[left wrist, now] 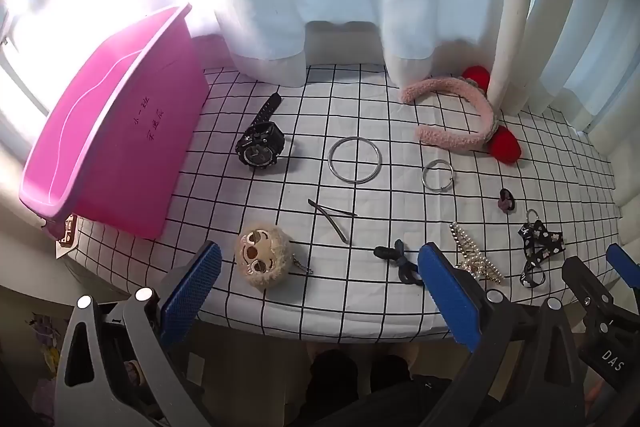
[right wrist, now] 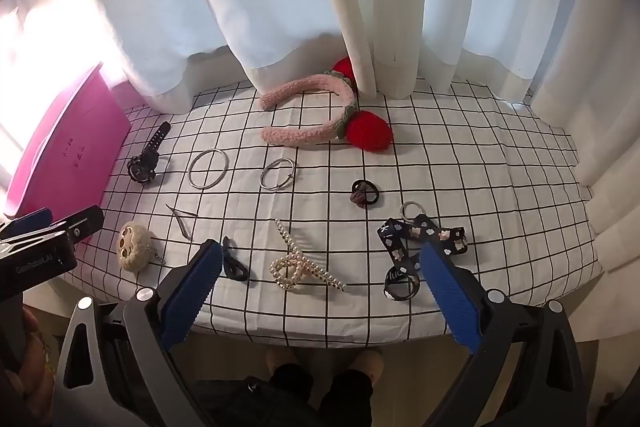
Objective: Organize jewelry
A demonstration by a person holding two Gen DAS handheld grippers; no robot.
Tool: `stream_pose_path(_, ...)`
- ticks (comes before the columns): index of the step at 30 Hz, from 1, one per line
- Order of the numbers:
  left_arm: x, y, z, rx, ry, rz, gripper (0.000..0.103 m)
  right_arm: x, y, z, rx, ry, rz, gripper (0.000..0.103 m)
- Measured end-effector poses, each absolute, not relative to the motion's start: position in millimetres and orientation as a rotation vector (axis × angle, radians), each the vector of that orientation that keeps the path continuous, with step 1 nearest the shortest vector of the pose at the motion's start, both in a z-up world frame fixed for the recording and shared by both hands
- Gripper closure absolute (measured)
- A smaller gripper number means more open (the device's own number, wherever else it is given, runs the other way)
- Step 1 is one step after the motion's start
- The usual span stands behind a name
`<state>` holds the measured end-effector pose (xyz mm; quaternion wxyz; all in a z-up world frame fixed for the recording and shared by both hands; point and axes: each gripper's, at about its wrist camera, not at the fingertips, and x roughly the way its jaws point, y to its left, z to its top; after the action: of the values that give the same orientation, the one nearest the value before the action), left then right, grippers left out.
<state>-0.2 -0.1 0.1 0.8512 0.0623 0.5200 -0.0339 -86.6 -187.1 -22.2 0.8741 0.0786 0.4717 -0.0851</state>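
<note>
Jewelry lies spread on a checked tablecloth (left wrist: 360,303): a black watch (left wrist: 260,147), a large silver bangle (left wrist: 355,159), a smaller ring (left wrist: 438,177), a dark hairpin (left wrist: 332,219), a fluffy face keychain (left wrist: 260,253), a dark hair tie (left wrist: 396,261), a pearl claw clip (right wrist: 298,263), a printed lanyard (right wrist: 416,247) and a pink headband (right wrist: 308,111) with red pompoms. My left gripper (left wrist: 320,267) hovers open above the near edge, between keychain and hair tie. Above the pearl clip my right gripper (right wrist: 322,267) is open too. Neither holds anything.
A pink plastic bin (left wrist: 116,147) stands at the table's left side. White curtains (right wrist: 320,7) hang along the back and right. A small hair tie (right wrist: 364,193) lies right of centre. The person's feet (right wrist: 324,363) show below the near edge.
</note>
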Motion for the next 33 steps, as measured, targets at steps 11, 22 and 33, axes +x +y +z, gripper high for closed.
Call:
stream_pose_path(11,0.4,3.2,-0.4,0.13,1.092,-0.082,0.006,-85.9,-190.4,-22.0,0.172,0.981,-0.173,0.009)
stream_pose_path(22,-2.8,0.7,2.2,0.134,1.09,-0.075,0.006,-86.2,-186.9,-24.1,0.177,0.981,-0.172,0.009)
stream_pose_path(33,-2.8,2.1,3.5,0.132,1.093,-0.071,0.006,-88.4,-185.4,-19.4,0.185,0.981,-0.167,0.009)
